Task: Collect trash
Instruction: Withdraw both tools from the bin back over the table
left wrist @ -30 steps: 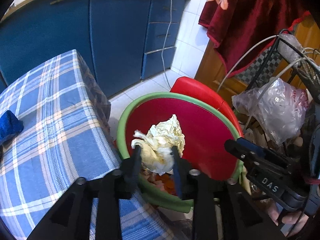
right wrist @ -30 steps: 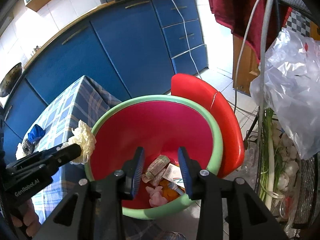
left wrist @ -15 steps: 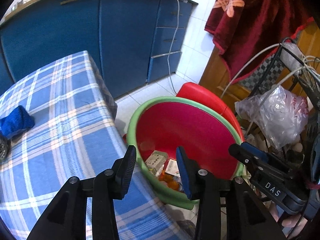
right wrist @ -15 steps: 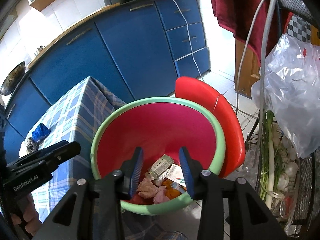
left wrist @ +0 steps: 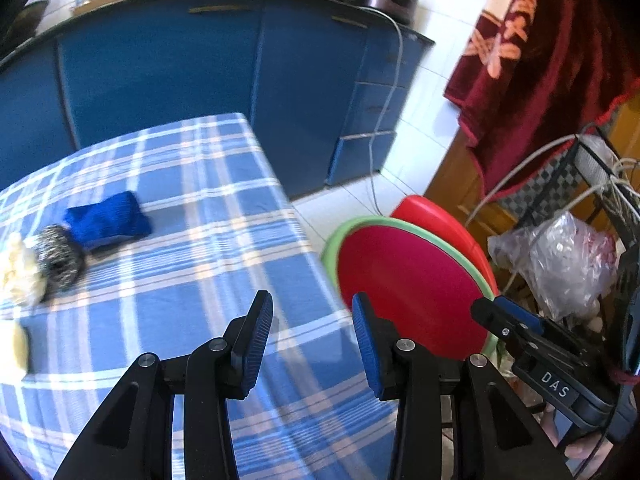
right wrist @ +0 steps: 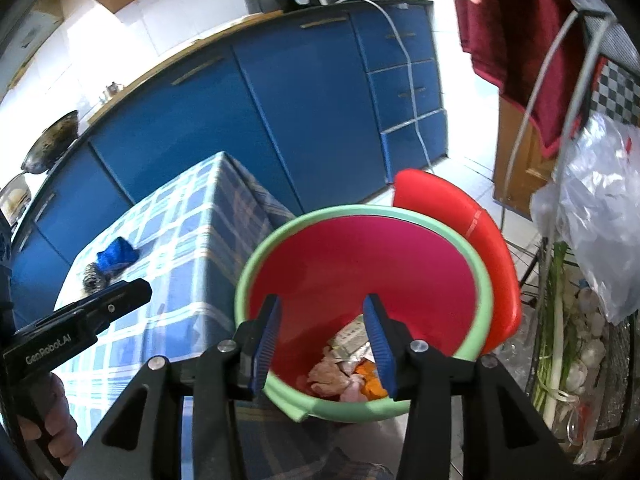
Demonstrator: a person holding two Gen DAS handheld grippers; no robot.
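Note:
The red bin with a green rim (right wrist: 360, 212) stands on the floor beside the plaid table (left wrist: 180, 280), with wrappers and scraps (right wrist: 344, 364) at its bottom. My right gripper (right wrist: 322, 300) hovers over the bin's near rim; its jaws are opening and nothing is between them. Over the table's right edge my left gripper (left wrist: 312, 298) is open and empty, with the bin rim (left wrist: 332, 248) to its right. A crumpled cream paper (left wrist: 16, 272) and a yellowish piece (left wrist: 12, 348) lie at the table's far left.
A steel scourer (left wrist: 58, 252) and a folded blue cloth (left wrist: 108, 220) lie on the table. A red lid (right wrist: 460, 216) leans behind the bin. To the right stand a wire rack with green onions (right wrist: 556, 320) and a plastic bag (right wrist: 600, 200). Blue cabinets (right wrist: 280, 100) lie behind.
The left gripper let the crumpled paper drop into the bin, then swung left and up over the table. The right gripper's jaws widened as it rose slightly.

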